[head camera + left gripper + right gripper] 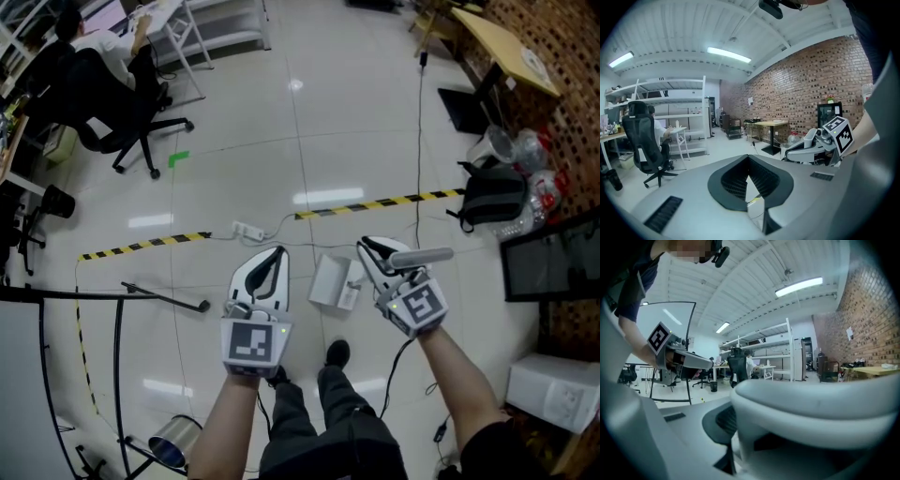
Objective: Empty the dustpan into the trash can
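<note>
In the head view my right gripper (377, 253) is shut on the grey handle (424, 255) of the white dustpan (330, 279), whose pan hangs to the left of the jaws, above the floor. That thick pale handle (815, 413) lies across the right gripper (740, 430) in its own view and fills most of it. My left gripper (265, 270) is held beside the dustpan, apart from it, shut with nothing between its dark pads (736, 180). A shiny metal can (176, 441) stands tilted on the floor at the lower left.
A power strip (248, 230) and cables lie on the floor ahead, with yellow-black tape (375, 203) beyond. A black stand (122, 296) is at the left. A backpack (492, 197), bottles and a white box (555, 394) line the right side. A seated person's chair (112, 127) is at the far left.
</note>
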`<state>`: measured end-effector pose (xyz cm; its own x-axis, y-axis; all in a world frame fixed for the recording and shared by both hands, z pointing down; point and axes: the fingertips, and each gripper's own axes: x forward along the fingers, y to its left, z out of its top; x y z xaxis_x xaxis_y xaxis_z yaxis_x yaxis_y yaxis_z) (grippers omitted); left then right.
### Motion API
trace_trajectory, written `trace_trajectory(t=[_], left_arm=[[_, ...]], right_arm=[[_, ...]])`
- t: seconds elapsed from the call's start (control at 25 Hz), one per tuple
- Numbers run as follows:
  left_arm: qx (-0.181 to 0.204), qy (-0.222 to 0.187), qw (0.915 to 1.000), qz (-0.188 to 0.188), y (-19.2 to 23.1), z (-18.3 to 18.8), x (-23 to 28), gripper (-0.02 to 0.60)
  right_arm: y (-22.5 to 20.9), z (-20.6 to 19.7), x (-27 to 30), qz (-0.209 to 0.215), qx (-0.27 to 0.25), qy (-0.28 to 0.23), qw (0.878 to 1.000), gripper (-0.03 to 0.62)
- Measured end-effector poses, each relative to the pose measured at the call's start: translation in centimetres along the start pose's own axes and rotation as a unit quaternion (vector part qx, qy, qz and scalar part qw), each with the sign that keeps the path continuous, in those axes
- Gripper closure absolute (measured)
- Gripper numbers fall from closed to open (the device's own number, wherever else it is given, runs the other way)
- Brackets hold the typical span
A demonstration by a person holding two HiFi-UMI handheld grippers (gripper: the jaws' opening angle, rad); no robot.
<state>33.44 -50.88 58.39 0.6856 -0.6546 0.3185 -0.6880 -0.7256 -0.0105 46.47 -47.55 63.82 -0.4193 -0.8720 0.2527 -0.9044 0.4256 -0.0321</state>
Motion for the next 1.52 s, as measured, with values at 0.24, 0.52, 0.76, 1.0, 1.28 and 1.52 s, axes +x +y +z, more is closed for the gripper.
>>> trace_trajectory(t=[0.24,0.52,0.76,1.0,1.28,1.52], left_arm=[[-0.007,0.005,0.9999,-0.008,-1.1,-0.7,-0.1,0.584],[-0.004,0.014,0.9993,-0.036,-4.4,-1.2,0.6,0.584],[0.001,0.025,0.9976,-0.064,-8.2,-1.9,1.7,0.584],[0.014,0.03,0.995,-0.094,-11.6,-1.6,2.4,0.584],[0.025,0.033,0.9931,-0.11,-13.3,-0.7,1.9,0.584],[0.027,0.03,0.9915,-0.123,-13.8,-0.1,1.2,0.584]], right_arm=[[-1.8,-1.6,-2.8,-0.047,0.025,0.009,0.999,0.512],[-5.8,-5.6,-8.4,-0.126,0.088,0.028,0.988,0.407],[-9.3,-9.6,-14.2,-0.189,0.131,0.041,0.972,0.337],[-9.0,-12.2,-18.6,-0.22,0.126,0.07,0.965,0.326],[-8.0,-13.6,-22.1,-0.243,0.133,0.088,0.957,0.318],[-6.9,-13.7,-24.8,-0.271,0.153,0.091,0.946,0.317]])
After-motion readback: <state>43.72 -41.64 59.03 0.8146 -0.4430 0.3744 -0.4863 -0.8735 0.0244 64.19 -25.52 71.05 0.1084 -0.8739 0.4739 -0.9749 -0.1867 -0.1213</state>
